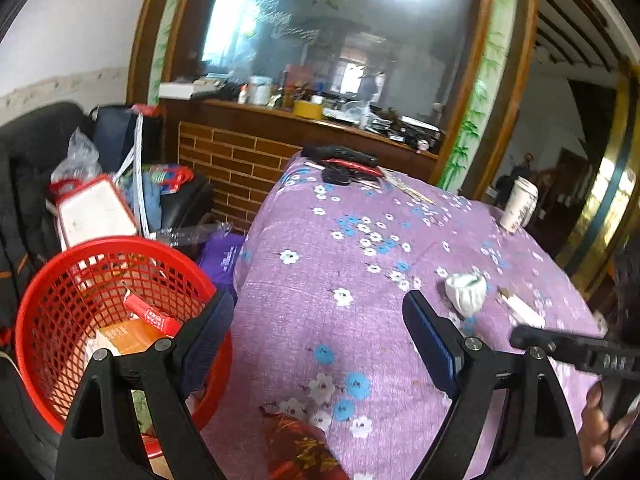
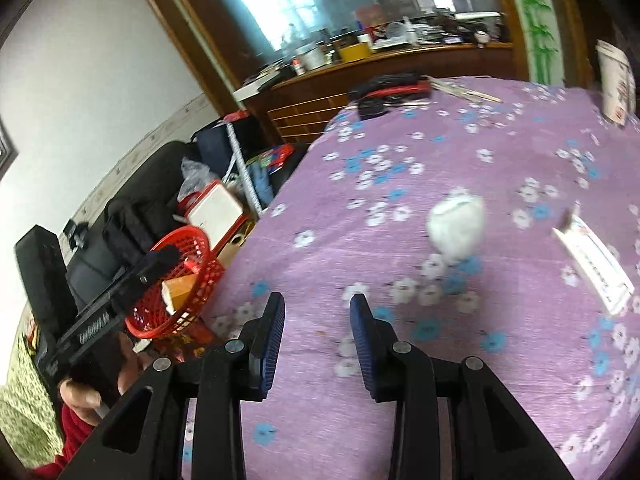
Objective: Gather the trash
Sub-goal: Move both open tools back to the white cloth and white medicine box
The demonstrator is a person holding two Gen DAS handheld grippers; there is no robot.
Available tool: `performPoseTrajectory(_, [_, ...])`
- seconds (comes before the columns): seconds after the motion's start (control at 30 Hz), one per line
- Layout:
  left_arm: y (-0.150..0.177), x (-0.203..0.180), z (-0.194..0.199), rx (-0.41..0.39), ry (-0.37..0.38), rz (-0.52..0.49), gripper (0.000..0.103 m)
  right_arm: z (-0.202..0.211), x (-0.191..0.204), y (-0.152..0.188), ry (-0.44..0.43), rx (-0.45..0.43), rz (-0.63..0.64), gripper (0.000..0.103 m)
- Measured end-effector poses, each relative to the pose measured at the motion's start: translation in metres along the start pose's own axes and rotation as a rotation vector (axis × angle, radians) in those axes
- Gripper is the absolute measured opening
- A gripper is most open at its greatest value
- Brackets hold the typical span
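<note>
Table point(image 1: 400, 360) under purple floral cloth carries uncollected trash, a paper cup point(image 1: 519, 208), flat box point(image 2: 592, 266) and crumpled white wad point(image 1: 466, 291), while the red basket point(image 1: 44, 300) beside it holds some, both the left gripper point(image 1: 318, 322) and right gripper point(image 2: 318, 316) spread, empty.

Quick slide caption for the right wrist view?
Open right gripper above purple floral tablecloth, facing crumpled white wad.

The left gripper point(image 1: 318, 316) hangs with jaws spread wide and empty; the right gripper point(image 2: 317, 316) is parted, gripping nothing.
</note>
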State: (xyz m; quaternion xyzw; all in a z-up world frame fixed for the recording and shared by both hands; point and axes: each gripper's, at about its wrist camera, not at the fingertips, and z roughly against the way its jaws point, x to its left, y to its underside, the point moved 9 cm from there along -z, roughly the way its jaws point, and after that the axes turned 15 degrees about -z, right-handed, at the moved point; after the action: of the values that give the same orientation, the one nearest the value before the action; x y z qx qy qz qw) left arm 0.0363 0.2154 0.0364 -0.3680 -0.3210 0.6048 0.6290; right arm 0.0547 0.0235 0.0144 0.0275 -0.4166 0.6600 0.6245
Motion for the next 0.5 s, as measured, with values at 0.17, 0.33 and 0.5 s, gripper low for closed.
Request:
performPoseTrajectory(0.17, [-0.013, -0.017, -0.021, 0.013, 0.063, 0.043, 0.085, 0.017, -0.026, -0.012, 0.010, -0.039, -0.048, 0.037])
performPoseTrajectory(0.33, [-0.027, -0.064, -0.040, 0.028, 0.073, -0.087, 0.085, 0.034, -0.062, -0.029, 0.059, -0.073, -0.101, 0.037])
performPoseTrajectory(0.5, [-0.034, -0.104, -0.049, 0.052, 0.122, -0.143, 0.085, 0.055, -0.095, -0.042, 0.104, -0.110, -0.125, 0.038])
